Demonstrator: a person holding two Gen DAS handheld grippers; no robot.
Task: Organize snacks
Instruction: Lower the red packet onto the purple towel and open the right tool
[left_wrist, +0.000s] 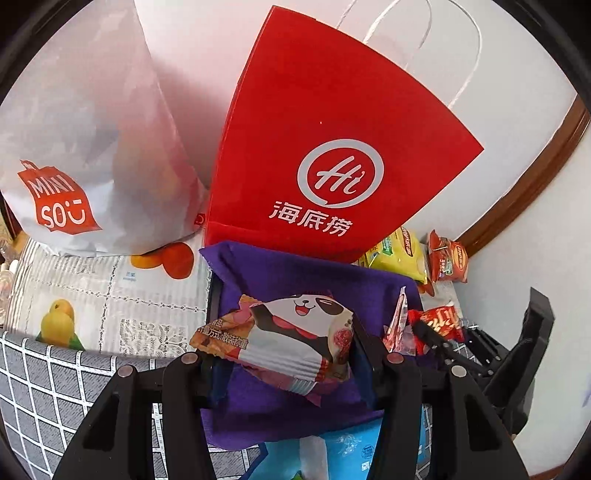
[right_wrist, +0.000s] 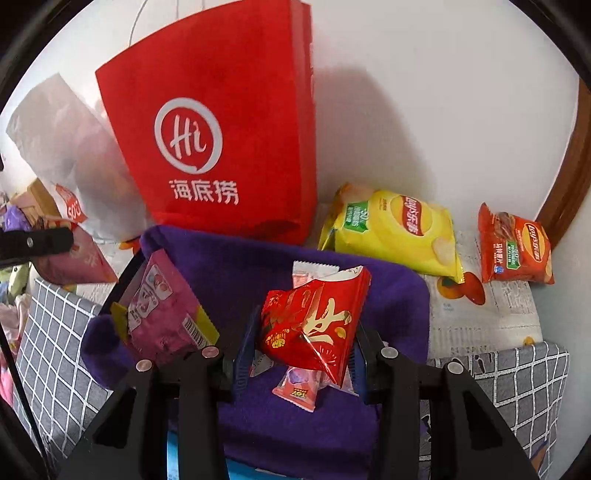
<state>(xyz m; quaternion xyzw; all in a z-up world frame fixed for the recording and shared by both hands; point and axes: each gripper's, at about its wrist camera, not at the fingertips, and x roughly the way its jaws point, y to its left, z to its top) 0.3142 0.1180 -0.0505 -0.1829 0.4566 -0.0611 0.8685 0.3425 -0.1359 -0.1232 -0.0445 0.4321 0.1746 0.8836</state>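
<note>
Black left gripper (left_wrist: 291, 363) clamps a panda-print snack packet (left_wrist: 291, 332), long axis running nine to three, while the right gripper (right_wrist: 303, 350) pinches a shiny red foil packet (right_wrist: 314, 325) over the purple cloth-lined bin (right_wrist: 258, 266), twelve o'clock.

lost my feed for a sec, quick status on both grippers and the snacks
Left gripper shut on panda snack pack. Right gripper shut on red snack packet. Both over purple cloth, small pink packet lying there. Nothing blocking.
</note>
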